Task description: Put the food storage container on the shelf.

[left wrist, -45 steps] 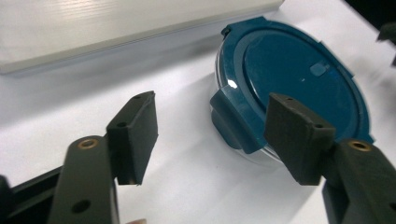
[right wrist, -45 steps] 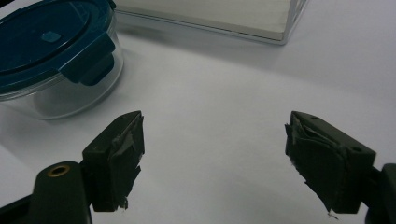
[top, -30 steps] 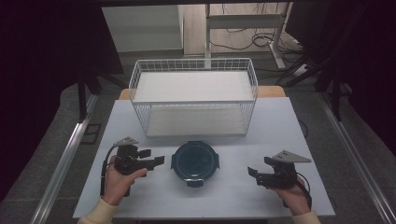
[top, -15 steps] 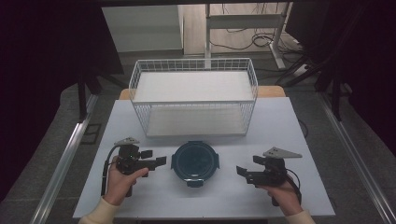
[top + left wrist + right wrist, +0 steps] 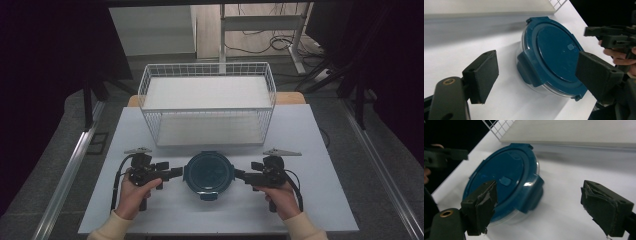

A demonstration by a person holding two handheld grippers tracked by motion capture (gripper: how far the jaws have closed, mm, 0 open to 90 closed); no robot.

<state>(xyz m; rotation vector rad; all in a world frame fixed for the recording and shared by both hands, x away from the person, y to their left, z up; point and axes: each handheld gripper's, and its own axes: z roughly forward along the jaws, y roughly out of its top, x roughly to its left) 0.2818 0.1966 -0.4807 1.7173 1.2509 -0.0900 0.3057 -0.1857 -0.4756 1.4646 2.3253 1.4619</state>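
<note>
While the high view showed the round blue-lidded container (image 5: 208, 173) sitting on the white counter (image 5: 320, 200) just in front of the wire basket (image 5: 207, 102), the left gripper (image 5: 176, 172) and right gripper (image 5: 240, 175) flanked it from either side, tips almost at its rim, neither clearly touching; if both pushed in unevenly the container would likely slide or spin on the smooth counter, and a hard shove could knock it toward the basket. No writing readable there. In the left gripper view, the jaws stood spread wide with nothing between them, the container (image 5: 551, 57) lay ahead with a side latch tab (image 5: 529, 66) facing the camera, the other gripper (image 5: 616, 37) and its hand beyond it; risk judged: a pad catching the tab could pop the latch or tip the tub rather than grip it. No brand or label seen, just a small raised nub on the lid. In the right gripper view, the jaws were also spread and empty, the container (image 5: 504, 180) sat off toward the left jaw, not centred in the gap, so closing from there would probably miss or clip the rim and skid it. Slight blur on the tab; no text legible.
</note>
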